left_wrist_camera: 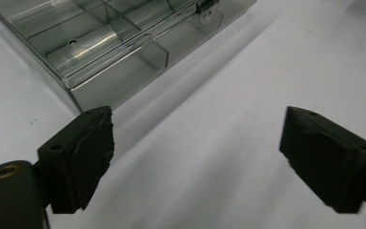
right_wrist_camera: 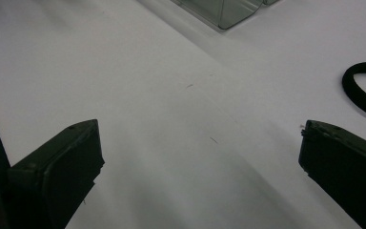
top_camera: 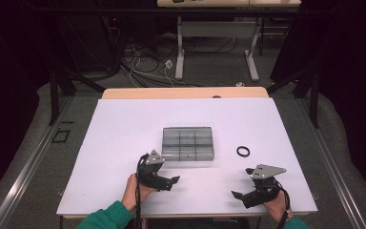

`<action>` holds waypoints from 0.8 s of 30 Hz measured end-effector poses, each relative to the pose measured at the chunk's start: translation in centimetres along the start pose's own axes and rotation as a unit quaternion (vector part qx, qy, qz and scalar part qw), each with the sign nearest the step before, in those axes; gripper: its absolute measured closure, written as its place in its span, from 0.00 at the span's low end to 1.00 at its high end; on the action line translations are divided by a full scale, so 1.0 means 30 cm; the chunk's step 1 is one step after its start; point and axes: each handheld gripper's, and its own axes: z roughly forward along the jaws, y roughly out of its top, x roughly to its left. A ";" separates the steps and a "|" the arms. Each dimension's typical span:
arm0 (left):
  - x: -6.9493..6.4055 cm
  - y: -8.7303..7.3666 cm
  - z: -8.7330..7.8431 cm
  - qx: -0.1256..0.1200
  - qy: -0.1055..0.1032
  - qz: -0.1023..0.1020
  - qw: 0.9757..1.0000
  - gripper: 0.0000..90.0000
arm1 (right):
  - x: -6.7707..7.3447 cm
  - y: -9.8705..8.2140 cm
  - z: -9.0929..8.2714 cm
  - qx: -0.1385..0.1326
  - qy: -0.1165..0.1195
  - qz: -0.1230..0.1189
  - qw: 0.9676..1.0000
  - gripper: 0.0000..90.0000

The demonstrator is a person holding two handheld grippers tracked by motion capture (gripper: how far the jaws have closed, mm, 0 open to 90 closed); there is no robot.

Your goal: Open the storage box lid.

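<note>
Near edge of the table (top_camera: 124,124), white top. Two hands come in over it, each with a hand-held gripper.

Left gripper (top_camera: 174,181): sits just inside the near edge, left of the middle, jaws pointing toward the right side of the table. In the left gripper view (left_wrist_camera: 198,157) the jaws stand wide apart with only bare white surface between them; nothing gripped. Left hand (top_camera: 133,191) wraps the body, green sleeve (top_camera: 105,218) at the near edge.

Right gripper (top_camera: 236,195): near the near right corner, jaws pointing leftward, toward the other gripper. In the right gripper view (right_wrist_camera: 198,167) the jaws are spread wide, bare table between them, nothing held. Right hand (top_camera: 276,206) behind it at the edge. A clear stretch of table separates the two grippers.

Next out: clear plastic compartment box (top_camera: 188,143), roughly mid-table, resting flat, divided into a grid of cells. Its near left corner lies just beyond the left gripper; in the left gripper view the box (left_wrist_camera: 105,43) sits just past the left jaw tip, apart from it. Cells look empty as far as can be told. One corner of the box (right_wrist_camera: 228,12) shows far off in the right gripper view.

Black ring (top_camera: 243,151): lies flat on the table to the right of the box, near but not touching it, beyond the right gripper. In the right gripper view the ring (right_wrist_camera: 362,90) lies just past the right-hand jaw. Nothing lies between it and either gripper.

Far edge: bare wooden strip (top_camera: 186,92). Beyond, floor with loose cables (top_camera: 143,67) and another table's legs (top_camera: 217,47).
</note>
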 end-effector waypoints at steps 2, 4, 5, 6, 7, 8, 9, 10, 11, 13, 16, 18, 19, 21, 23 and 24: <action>-0.002 0.005 0.007 0.006 0.004 0.003 1.000 0.19 | 0.000 0.001 0.000 0.001 0.002 -0.001 1.000 0.00; -0.006 0.009 0.016 0.003 0.005 0.007 1.000 0.22 | 0.000 0.001 0.003 0.001 0.002 -0.001 1.000 0.00; -0.008 0.011 0.020 0.004 0.009 0.004 1.000 0.23 | 0.000 0.002 0.001 0.007 0.004 -0.001 1.000 0.00; -0.012 0.013 0.026 0.002 0.014 0.005 1.000 0.24 | 0.000 0.001 0.003 0.001 0.003 -0.001 1.000 0.00; -0.013 0.015 0.033 0.003 0.017 0.007 1.000 0.25 | 0.000 0.002 0.004 0.000 0.003 -0.002 1.000 0.00; -0.014 0.014 0.038 -0.001 0.018 0.003 1.000 0.28 | 0.000 0.002 0.003 0.000 0.003 0.000 1.000 0.00; -0.013 0.016 0.041 0.004 0.019 0.003 1.000 0.29 | -0.001 0.002 0.004 0.000 0.006 0.000 1.000 0.00; -0.014 0.019 0.048 0.002 0.021 0.007 1.000 0.31 | -0.001 0.002 0.005 0.000 0.004 0.000 1.000 0.00; -0.016 0.020 0.053 0.002 0.021 0.007 1.000 0.34 | -0.002 0.002 0.006 0.001 0.002 -0.002 1.000 0.00; -0.018 0.023 0.062 0.001 0.018 0.003 1.000 0.38 | -0.004 0.004 0.006 0.003 0.000 -0.004 1.000 0.00; -0.020 0.029 0.074 -0.008 0.013 -0.004 1.000 0.44 | -0.005 0.005 0.006 0.005 0.005 -0.005 1.000 0.01; -0.019 0.034 0.083 -0.014 0.008 -0.006 1.000 0.50 | -0.005 0.004 0.007 0.006 0.005 -0.005 1.000 0.01; -0.021 0.036 0.088 -0.011 0.008 -0.009 1.000 0.52 | -0.005 0.004 0.007 0.007 0.004 -0.005 1.000 0.01; -0.026 0.044 0.099 -0.009 0.009 -0.012 1.000 0.57 | -0.005 0.005 0.007 0.007 0.005 -0.004 1.000 0.01; -0.030 0.050 0.108 -0.009 0.012 -0.011 1.000 0.61 | -0.003 0.005 0.008 0.008 0.004 -0.001 1.000 0.01; -0.031 0.052 0.114 -0.014 0.012 -0.012 1.000 0.62 | -0.003 0.005 0.008 0.008 0.004 0.001 1.000 0.01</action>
